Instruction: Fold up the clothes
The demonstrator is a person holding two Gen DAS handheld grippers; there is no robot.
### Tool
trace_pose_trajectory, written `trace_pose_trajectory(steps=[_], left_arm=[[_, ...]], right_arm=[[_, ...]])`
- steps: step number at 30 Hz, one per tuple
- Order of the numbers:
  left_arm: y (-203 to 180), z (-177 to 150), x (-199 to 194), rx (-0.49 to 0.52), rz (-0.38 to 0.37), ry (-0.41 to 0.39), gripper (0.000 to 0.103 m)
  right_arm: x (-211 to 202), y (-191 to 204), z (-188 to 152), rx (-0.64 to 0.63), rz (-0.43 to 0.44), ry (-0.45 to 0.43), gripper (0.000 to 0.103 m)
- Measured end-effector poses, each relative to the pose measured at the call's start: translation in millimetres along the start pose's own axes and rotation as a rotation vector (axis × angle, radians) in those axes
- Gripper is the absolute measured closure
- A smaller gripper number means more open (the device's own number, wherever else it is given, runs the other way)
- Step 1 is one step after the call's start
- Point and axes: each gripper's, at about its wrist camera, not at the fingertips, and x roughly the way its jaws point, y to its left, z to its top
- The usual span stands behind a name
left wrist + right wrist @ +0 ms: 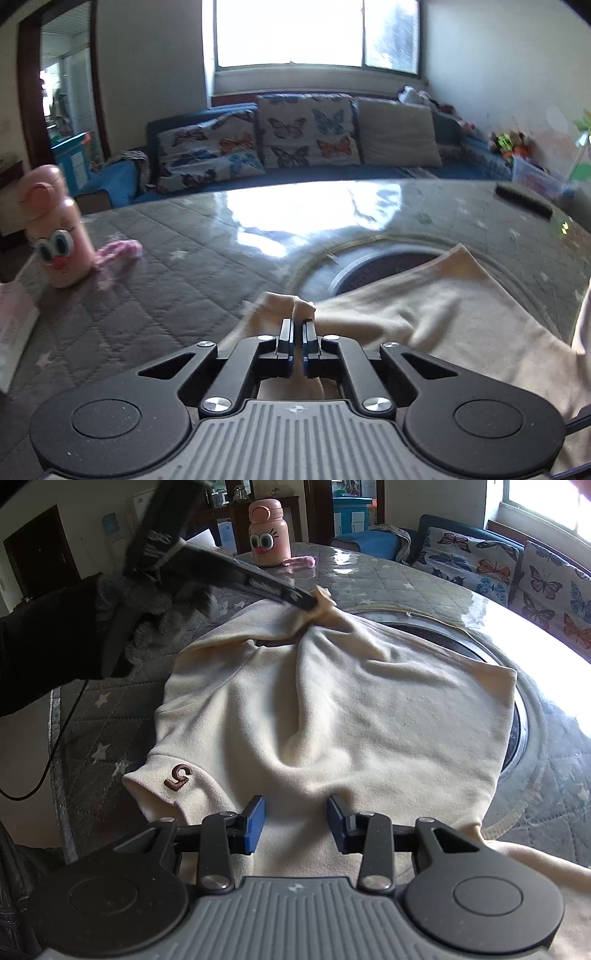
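Observation:
A cream fleece garment (351, 709) with a brown "5" patch (178, 775) on a sleeve lies spread on the table. My left gripper (298, 325) is shut on a bunched edge of the cream garment (424, 314) and lifts it slightly; it also shows in the right wrist view (312, 602), pinching the far edge. My right gripper (295, 823) is open, with its blue pads (255, 827) hovering just above the garment's near edge, holding nothing.
The round table (388, 579) has a grey quilted star cover under clear plastic and a round recess (384, 266). A pink cartoon bottle (266, 531) and pink cloth (118, 251) stand far side. A black remote (522, 199) lies right. A sofa with butterfly cushions (303, 129) is behind.

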Motion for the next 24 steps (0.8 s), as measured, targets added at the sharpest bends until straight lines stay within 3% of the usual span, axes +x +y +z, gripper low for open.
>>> trace_pose_trajectory(steps=[11,19,24], left_arm=[[80,-10,-89,-0.151,0.156,-0.094,0.098],[121,-48,-110,-0.2,0.279,-0.019,0.098],[138,-70,-103,-0.207,0.352,0.066,0.098]], right_arm=[[0,6,0,-0.004,-0.03,-0.003,0.065],[-1,10,1,-0.01,-0.051,-0.003,0.062],[-9,7,5,0.016,-0.045,-0.023,0.062]])
